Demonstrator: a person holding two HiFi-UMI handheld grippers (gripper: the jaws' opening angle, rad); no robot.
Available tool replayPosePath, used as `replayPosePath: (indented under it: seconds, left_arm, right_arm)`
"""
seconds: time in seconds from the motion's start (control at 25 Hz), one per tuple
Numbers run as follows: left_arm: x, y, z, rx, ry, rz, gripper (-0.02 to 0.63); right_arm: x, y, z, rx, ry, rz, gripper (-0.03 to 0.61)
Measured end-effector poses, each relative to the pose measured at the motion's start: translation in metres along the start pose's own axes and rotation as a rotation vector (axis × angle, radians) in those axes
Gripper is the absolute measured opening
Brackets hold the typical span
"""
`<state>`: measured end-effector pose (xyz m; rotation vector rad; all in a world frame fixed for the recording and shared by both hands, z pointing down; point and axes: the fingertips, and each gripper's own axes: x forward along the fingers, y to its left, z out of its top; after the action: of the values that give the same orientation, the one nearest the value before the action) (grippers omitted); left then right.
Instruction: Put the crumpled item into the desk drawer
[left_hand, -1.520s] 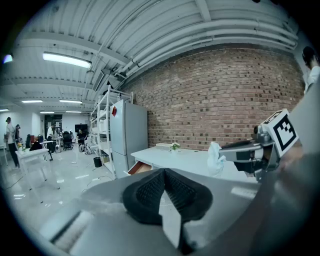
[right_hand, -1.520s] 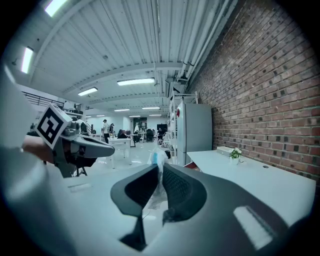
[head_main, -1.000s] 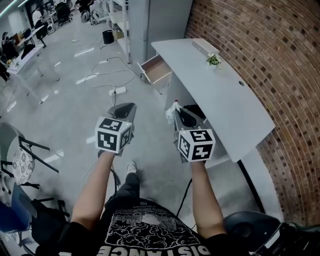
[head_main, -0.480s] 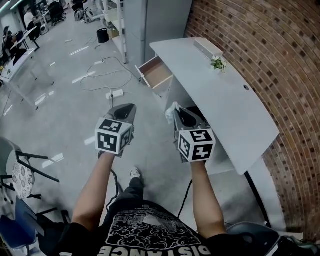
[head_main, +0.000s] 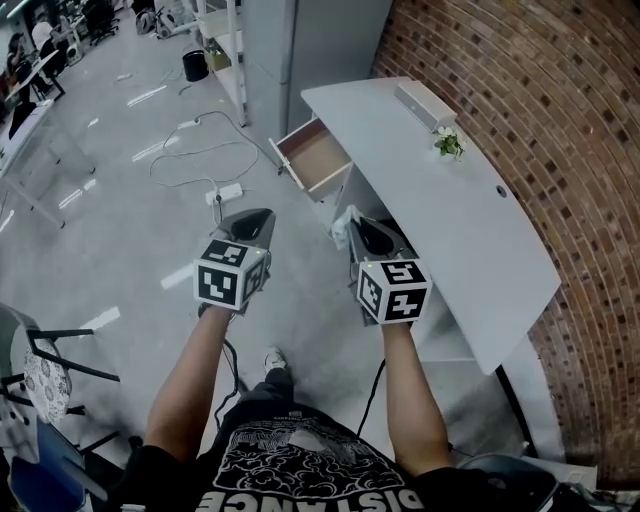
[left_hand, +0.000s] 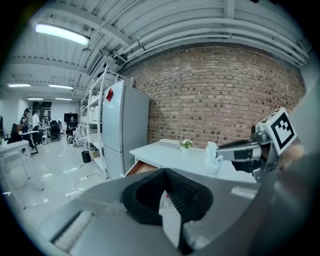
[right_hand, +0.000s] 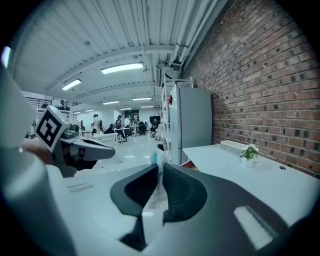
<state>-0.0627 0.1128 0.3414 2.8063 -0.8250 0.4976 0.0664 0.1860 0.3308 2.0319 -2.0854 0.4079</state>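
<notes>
White crumpled paper (head_main: 342, 226) sat pinched between the right gripper's (head_main: 354, 222) jaws, well apart from the drawer (head_main: 316, 160) pulled open at the desk's (head_main: 450, 230) far end to take it, while the left gripper (head_main: 256, 216) hung empty, jaws pressed together.

desk (head_main: 440, 200) along brick wall (head_main: 560, 110) | drawer (head_main: 315, 160) juts from desk's left | plant (head_main: 447, 143) on desk

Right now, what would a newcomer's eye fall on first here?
First, the white crumpled item pinched in the right hand-held gripper, held in the air just short of the grey desk. Then the open drawer at the desk's far end, and the brick wall running along behind it.
</notes>
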Motion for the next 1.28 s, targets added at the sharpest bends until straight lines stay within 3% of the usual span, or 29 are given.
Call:
replayPosePath:
  seconds: [0.56, 1.28]
  left_arm:
    - [0.042, 0.067, 0.021, -0.020, 0.000, -0.048, 0.003]
    - [0.072, 0.099, 0.028, 0.014, 0.020, -0.081, 0.003]
  right_arm:
    - [0.077, 0.005, 0.031, -0.020, 0.034, -0.037, 0.037]
    - [0.119, -0.008, 0.037, 0.007, 0.029, -0.069, 0.037]
